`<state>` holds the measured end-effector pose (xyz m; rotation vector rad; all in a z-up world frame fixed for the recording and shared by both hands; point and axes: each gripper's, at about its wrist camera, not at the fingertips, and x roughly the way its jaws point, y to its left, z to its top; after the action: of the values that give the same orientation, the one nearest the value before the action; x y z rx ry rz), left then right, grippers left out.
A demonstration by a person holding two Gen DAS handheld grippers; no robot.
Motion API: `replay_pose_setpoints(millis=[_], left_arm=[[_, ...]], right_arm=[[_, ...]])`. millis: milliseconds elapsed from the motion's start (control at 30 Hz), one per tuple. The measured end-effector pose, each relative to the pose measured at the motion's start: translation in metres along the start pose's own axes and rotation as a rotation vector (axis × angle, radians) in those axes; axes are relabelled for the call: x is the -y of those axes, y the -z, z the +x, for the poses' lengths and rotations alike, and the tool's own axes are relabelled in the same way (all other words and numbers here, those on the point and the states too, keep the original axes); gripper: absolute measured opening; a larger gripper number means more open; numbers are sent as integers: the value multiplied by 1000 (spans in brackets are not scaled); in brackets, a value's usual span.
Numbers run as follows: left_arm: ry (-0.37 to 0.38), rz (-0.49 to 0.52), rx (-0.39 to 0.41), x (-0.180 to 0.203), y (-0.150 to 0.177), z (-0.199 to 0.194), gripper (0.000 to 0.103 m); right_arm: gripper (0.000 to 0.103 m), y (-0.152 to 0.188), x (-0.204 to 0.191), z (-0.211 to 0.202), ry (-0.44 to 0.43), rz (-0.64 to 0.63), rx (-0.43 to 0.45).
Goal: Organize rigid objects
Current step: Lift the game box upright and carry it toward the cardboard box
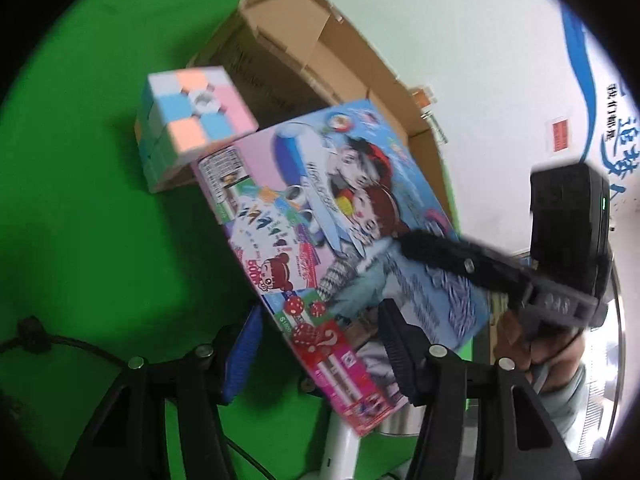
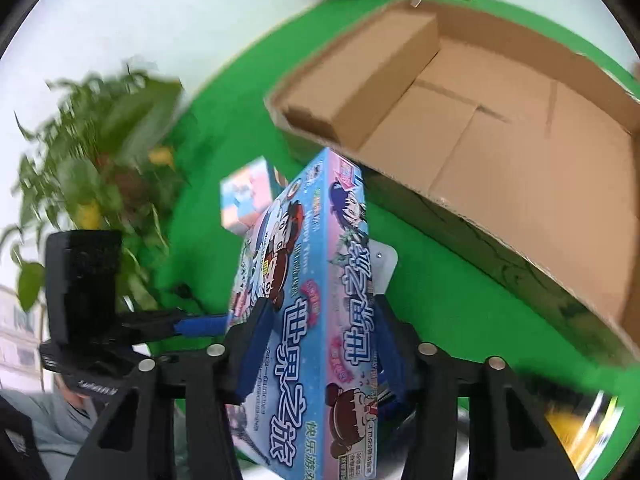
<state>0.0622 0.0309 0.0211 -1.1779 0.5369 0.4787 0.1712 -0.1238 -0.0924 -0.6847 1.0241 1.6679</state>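
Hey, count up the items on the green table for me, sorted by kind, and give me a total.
Colourful cartoon-printed board game box: 1
Pastel puzzle cube: 1
Open brown cardboard box: 1
Total: 3

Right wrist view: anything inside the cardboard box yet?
No, the cardboard box shows only its bare brown floor and walls; the game box stands outside it, upright between the right claw's fingers.

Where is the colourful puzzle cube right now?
In the left wrist view the puzzle cube sits upper left on the green table, beside the cardboard box and just behind the game box.
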Motion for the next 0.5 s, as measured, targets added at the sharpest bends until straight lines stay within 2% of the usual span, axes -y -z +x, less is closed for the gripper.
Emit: replay_pose_setpoints(millis=[100,200,300,367,433,467,500], left_arm=[[-33,67,13,0,2,-13,57],[-32,60,-31,-12,4,-8,57],[-61,32,-88,-26,8,2,58],[-28,22,-114,-34,9,12,66],[32,-55,-143,-42,11,20,77],[75,-79,-145,-48,12,21,78],[79,-74,-143,-48,13,21,78]], right_arm=[[47,26,-2,-10,-55,90,43],[47,45,0,-2,-83,149,8],[47,48,1,0,-47,153,-32],[46,50,0,9,-22,159,-51],[46,54,-3,13,-7,155,-52],[46,56,-6,15,-3,149,-47],[46,59,-10,15,3,146,-36]])
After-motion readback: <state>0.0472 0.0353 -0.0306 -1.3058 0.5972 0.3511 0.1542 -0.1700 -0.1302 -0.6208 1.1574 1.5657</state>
